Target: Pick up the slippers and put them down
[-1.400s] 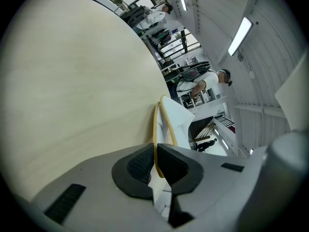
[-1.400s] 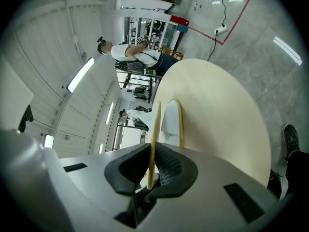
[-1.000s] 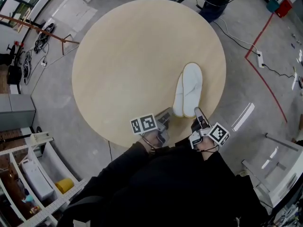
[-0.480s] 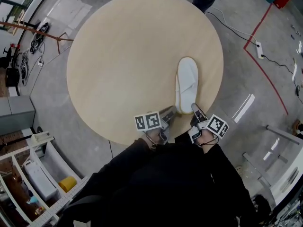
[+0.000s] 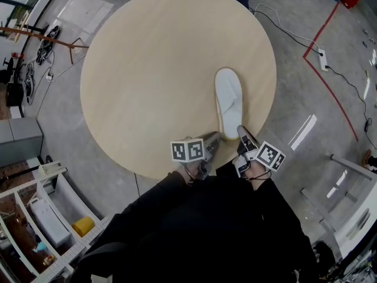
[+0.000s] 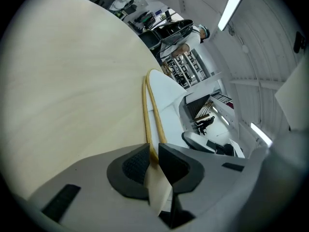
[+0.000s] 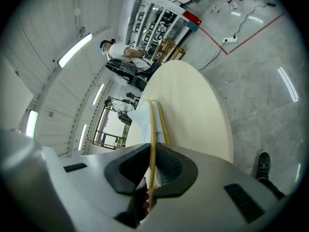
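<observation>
White slippers (image 5: 228,99) have heels hidden inside left gripper (image 5: 213,140) and right gripper (image 5: 240,133).

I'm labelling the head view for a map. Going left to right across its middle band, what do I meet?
Grey cabinet → left gripper → white slippers → right gripper → red floor tape.

Round wooden table (image 5: 147,69) on grey concrete floor (image 5: 300,105) with red line (image 5: 322,36); white shelving (image 5: 50,173) lower left; strip lights (image 6: 231,8) overhead.
</observation>
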A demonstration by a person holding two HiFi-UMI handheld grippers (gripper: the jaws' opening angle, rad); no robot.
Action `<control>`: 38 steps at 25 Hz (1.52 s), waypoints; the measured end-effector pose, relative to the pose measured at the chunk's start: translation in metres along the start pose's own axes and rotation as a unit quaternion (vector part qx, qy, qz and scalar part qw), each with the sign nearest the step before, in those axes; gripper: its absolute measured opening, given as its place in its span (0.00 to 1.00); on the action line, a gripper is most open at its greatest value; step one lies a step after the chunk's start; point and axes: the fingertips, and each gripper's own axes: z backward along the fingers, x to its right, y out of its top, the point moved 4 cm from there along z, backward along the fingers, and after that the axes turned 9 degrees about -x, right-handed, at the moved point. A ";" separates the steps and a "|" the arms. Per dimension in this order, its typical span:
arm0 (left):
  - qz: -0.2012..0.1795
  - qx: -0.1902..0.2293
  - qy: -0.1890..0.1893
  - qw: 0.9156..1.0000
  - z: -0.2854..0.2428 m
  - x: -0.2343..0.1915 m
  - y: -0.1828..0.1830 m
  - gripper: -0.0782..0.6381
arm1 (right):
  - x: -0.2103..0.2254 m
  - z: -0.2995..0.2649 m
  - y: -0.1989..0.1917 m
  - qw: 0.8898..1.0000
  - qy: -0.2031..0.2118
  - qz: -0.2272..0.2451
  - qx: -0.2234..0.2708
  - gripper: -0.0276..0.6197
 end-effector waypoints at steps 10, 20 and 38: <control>-0.011 -0.007 0.026 1.000 -0.010 0.006 -0.003 0.27 | 0.017 -0.007 -0.002 0.988 -0.120 0.076 -0.056 0.11; -0.031 -0.015 0.009 0.999 -0.014 0.014 -0.004 0.27 | 0.033 0.028 -0.002 0.995 -0.083 0.008 -0.049 0.11; -0.119 -0.068 0.043 0.990 -0.029 0.038 -0.013 0.28 | 0.042 0.060 0.015 0.982 -0.149 0.115 -0.006 0.15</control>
